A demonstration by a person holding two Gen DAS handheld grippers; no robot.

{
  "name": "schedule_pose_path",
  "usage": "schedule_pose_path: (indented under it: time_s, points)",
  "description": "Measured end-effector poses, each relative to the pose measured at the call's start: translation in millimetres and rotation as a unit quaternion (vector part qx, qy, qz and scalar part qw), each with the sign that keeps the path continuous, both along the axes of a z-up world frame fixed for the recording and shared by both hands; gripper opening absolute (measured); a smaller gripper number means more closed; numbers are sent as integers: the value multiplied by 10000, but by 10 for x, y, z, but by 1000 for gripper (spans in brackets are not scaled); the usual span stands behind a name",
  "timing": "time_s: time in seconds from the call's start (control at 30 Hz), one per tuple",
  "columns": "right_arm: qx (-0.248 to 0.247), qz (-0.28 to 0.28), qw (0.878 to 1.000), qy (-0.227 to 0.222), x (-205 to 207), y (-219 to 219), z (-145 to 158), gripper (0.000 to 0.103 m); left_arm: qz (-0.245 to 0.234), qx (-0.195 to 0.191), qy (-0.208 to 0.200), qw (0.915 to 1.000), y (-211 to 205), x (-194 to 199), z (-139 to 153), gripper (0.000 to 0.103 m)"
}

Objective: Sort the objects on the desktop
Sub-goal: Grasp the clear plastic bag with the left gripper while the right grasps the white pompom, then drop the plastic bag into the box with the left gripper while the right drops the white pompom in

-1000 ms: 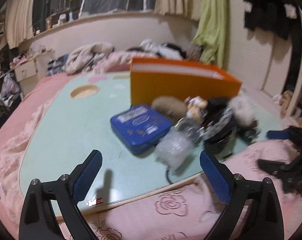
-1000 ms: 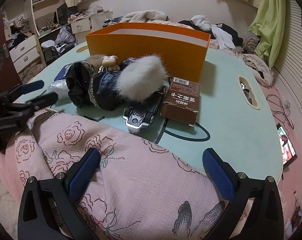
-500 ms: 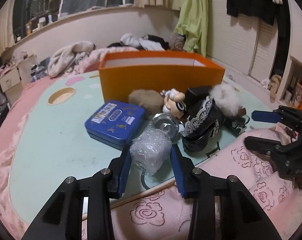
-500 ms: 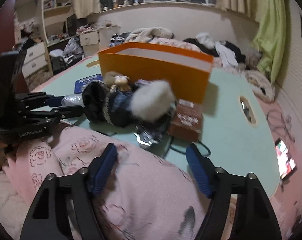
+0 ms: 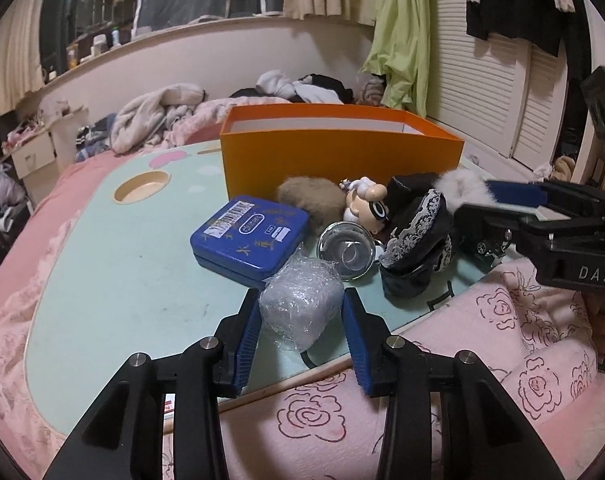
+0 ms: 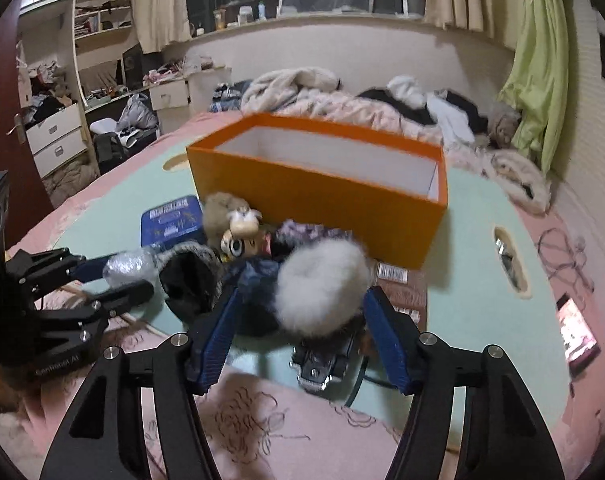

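Observation:
My left gripper (image 5: 301, 300) is shut on a bubble-wrapped bundle (image 5: 298, 312) just above the near edge of the mint table (image 5: 122, 272). In the right wrist view, the jaws of my right gripper (image 6: 298, 300) are closing, and both pads press on a dark garment with a white fur pompom (image 6: 322, 288). An open orange box (image 6: 314, 200) stands behind the pile. A blue tin (image 5: 250, 236), a glass dish (image 5: 346, 248), a brown fur ball (image 5: 310, 200), a small figurine (image 5: 366, 200) and a black lace hat (image 5: 414, 236) lie in front of it.
A toy car (image 6: 322, 360) and a brown carton (image 6: 398, 288) lie under and beside the pompom. A pink rose-print quilt (image 5: 382, 420) covers the table's near edge. Clothes are heaped behind the box. A phone (image 6: 578, 332) glows at the right.
The left jaws have shut on the bubble-wrapped bundle. The right gripper moved forward over the quilt, and its jaws closed around the pompom garment.

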State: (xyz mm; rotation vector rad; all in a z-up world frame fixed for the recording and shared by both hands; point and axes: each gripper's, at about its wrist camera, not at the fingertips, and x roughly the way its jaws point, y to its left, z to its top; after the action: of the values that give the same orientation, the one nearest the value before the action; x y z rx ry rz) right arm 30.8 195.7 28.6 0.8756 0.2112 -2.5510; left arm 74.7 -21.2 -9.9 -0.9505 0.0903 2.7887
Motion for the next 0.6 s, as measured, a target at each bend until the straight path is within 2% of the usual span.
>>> schedule_pose_path:
  time_s: [0.1,0.17,0.2,0.23,0.27,0.3,0.6]
  points:
    - [-36,-4,10000,22,-60,-10,19,64,-2,-9,12,10000,-2,1,1,39]
    - [-121,31,9998,-176,-159,-15,-14,64,-9,11,25,10000,-16,1,0,39]
    - [-181,70,9993,-324,-212,-12,-38,54,-8,29,33,10000,-22,4,1,39]
    - [-297,124,9986,-419,-246,9,-47,37,-8,45,43,10000,-30,6,1,39]
    - [-411,131,9980,-459,-259,45,-41,34,-10,67,63,10000,-38,13,4,39]
    - [-540,138,9973,-471,-262,95,-33,23,-13,84,81,9999,-43,20,7,39]
    - [-1290,274,9904,-418,-128,381,17,14,6,135,151,9998,-86,38,27,39]
